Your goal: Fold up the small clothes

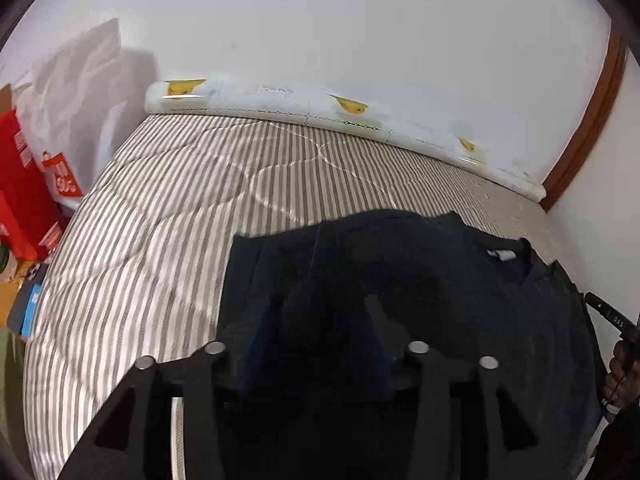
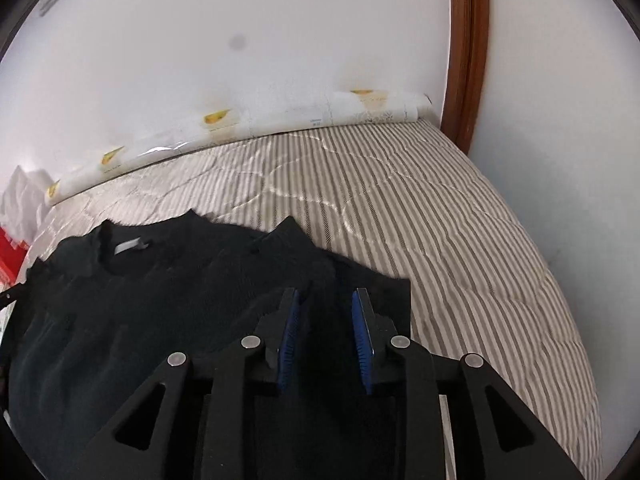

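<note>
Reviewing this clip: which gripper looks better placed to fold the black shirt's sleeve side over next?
Probably the right gripper: its blue pads are open over the black shirt, close to that side's edge on the striped bedspread. The left gripper sits further in over dark cloth.

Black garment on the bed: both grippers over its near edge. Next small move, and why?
Probably lower the right gripper and close its blue pads on the fabric. Its jaws stand apart over the black garment, gripping nothing, and the garment lies spread on the striped mattress. The left gripper is too dark to judge.
</note>
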